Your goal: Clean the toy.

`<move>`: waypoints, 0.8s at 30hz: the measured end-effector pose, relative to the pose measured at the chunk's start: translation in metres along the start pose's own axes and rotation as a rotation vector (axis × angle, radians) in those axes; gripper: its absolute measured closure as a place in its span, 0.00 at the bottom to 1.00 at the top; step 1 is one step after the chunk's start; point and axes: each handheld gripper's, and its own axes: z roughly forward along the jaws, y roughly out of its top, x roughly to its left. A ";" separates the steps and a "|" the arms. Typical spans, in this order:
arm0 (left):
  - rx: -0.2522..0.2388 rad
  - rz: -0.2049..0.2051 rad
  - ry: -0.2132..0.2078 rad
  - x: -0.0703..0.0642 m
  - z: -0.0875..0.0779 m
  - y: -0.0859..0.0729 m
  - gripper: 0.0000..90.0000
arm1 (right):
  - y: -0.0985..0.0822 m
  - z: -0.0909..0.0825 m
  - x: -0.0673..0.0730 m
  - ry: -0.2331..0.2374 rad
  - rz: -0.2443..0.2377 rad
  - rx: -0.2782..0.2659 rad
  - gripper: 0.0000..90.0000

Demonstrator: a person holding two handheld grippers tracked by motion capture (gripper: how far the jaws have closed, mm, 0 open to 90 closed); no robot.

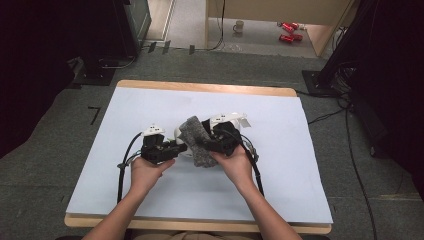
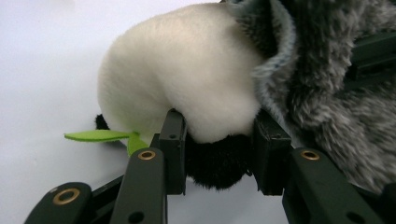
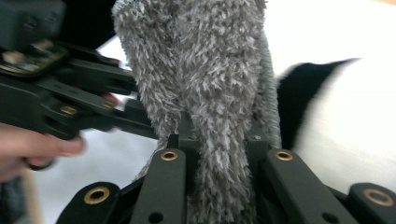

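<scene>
Both tongs work mid-table over a pale blue sheet (image 1: 150,195); bare sheet lies on every side of them, widest to the outside of each hand and toward the person, and the wooden table edge (image 1: 200,88) sits well beyond the far side of the tongs. Past that edge, on the floor: a mug (image 1: 238,26) and red cans (image 1: 288,31), well apart from the work. Cables trail from each tool back along the forearms.

Nothing stands between the tongs but the two soft things themselves, bunched together and touching.

Left gripper (image 2: 219,140): jaws clamped on the plush toy (image 2: 187,79), squeezing a white-and-black fluffy part between the pads. Toy is cream-white with black patches and a green felt leaf (image 2: 100,136) sticking out at the left of the jaws (leaf lies on the sheet).

Right gripper (image 3: 219,140): jaws pressed together on the grey fuzzy sock (image 3: 205,74), which rises straight out from between them; long shaggy pile, mottled grey, paler knit rim along one side. In the high view the sock (image 1: 198,141) lies between the two tools, draped against the toy's right side, covering part of it.
</scene>
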 end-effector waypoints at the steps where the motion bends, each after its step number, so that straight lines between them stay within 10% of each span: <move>1: -0.002 0.000 -0.005 0.000 0.001 0.000 0.69 | 0.000 -0.001 -0.002 -0.015 -0.017 0.001 0.85; 13: 0.002 0.009 -0.048 0.007 0.002 0.004 0.70 | 0.000 -0.029 -0.023 -0.083 -0.005 -0.012 0.86; 24: 0.010 0.001 -0.070 0.011 0.005 0.010 0.70 | -0.012 -0.068 -0.060 -0.166 0.113 -0.085 0.85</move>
